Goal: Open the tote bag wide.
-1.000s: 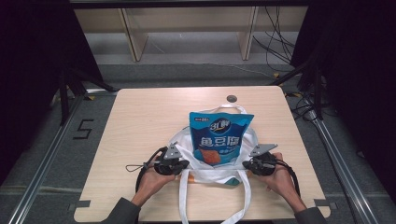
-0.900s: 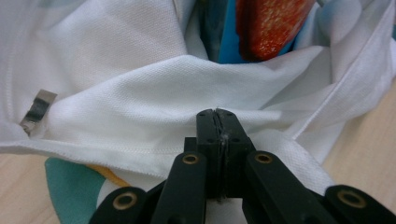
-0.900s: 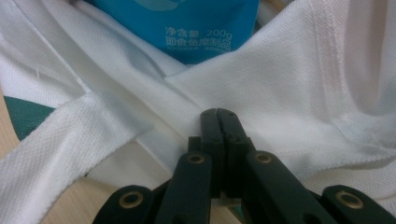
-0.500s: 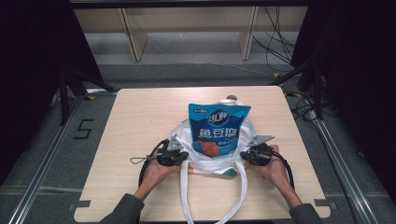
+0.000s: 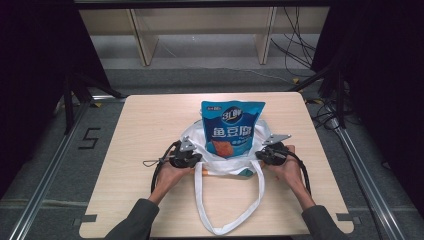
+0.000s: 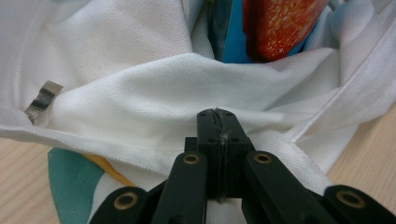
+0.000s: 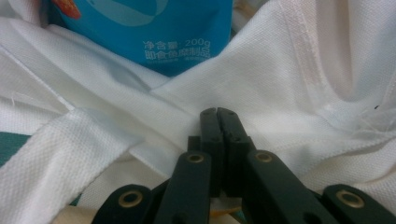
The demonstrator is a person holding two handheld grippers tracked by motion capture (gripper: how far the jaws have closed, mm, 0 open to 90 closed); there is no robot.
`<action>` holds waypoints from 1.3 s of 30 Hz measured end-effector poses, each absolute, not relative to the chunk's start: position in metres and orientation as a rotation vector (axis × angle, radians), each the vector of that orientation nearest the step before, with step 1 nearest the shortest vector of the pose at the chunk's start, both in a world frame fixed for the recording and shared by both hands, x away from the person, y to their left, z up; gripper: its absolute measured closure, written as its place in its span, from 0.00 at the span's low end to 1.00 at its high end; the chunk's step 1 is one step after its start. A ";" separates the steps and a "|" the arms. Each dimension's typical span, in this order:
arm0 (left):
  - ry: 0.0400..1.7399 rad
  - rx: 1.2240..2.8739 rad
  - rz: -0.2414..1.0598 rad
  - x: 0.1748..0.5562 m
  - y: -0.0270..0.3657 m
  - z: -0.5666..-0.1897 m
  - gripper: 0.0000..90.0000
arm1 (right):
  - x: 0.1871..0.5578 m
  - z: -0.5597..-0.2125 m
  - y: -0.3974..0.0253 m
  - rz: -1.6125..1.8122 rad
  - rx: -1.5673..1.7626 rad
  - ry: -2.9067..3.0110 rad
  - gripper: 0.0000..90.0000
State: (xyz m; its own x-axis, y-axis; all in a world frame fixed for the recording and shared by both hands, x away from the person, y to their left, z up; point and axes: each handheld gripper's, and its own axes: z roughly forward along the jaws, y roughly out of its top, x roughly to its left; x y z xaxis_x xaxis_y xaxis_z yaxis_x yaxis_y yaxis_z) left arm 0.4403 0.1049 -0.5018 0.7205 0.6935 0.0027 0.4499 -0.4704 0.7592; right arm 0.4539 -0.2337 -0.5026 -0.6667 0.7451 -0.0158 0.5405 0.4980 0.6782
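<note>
Both grippers are down at the near half of the table [image 5: 130, 135], the left gripper [image 5: 196, 160] pinched tight on the left rim of the white tote bag [image 5: 220, 167] and the right gripper [image 5: 260, 155] clamped just the same on the right rim, jaws fully closed with cloth between them. The blue snack pouch [image 5: 231, 129] stands upright in the bag's mouth between the two, its top well clear of the fabric. There's bare wood left, right and behind, and the bag's handles [image 5: 227, 220] loop toward the near edge.
</note>
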 end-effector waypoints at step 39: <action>0.880 1.972 0.391 0.383 0.136 -0.467 0.39 | 0.416 -0.455 -0.245 1.226 1.106 2.295 0.51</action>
